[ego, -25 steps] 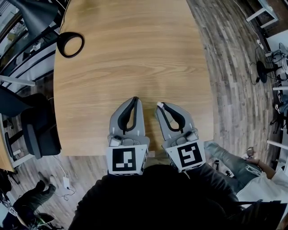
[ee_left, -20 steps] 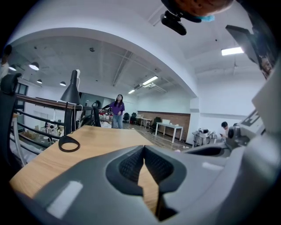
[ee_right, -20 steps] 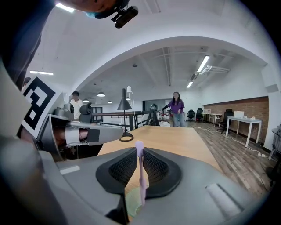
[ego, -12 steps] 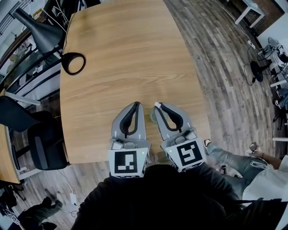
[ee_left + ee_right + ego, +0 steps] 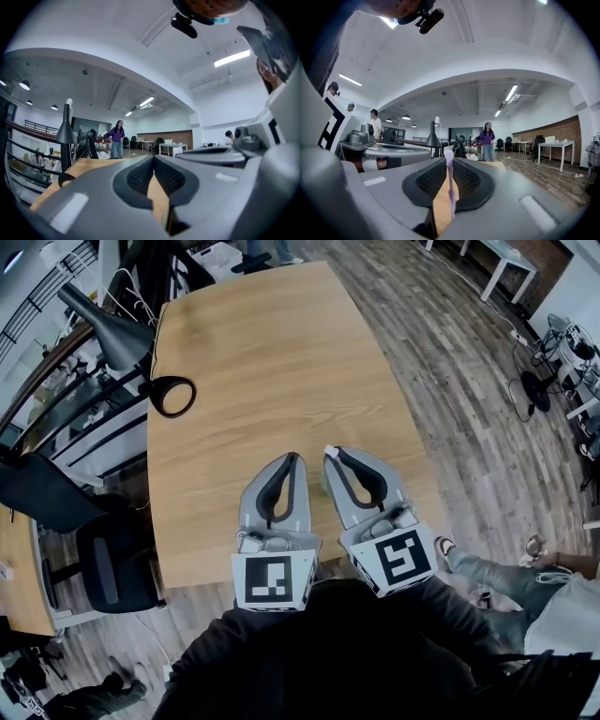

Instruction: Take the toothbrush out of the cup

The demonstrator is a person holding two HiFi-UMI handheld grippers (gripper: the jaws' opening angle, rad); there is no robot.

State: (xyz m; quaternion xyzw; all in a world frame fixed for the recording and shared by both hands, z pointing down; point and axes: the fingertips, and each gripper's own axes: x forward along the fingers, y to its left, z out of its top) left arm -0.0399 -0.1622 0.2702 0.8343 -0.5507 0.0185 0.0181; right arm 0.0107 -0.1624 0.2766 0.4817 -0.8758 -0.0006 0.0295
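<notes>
Currently the right gripper is clamped on the toothbrush — a thin pale-lilac handle pinched between the ribbed pads, running up along the jaws, its pale end poking out at the tips. The left gripper sits just beside it at 9 o'clock, jaw tips together, nothing between them that I can make out. The cup shows in none of my views, so I judge the brush to be out of it.

Risks from here:
- The handle is slim and smooth; in a light pinch near the tips it could pivot or slide out if I swing the hand.
- Both grippers hang over the near edge of the table — a dropped brush may go to the floor, not the top.
- The grippers are close together; a sideways nudge could knock the brush end.

Surface and room: light wood-grain tabletop, bare apart from a black ring-shaped lamp base at 10 o'clock with its dark shade beyond. Dark office chair at 8 o'clock. Grey-brown plank flooring, open office, a person in a purple top standing far off at 12.
</notes>
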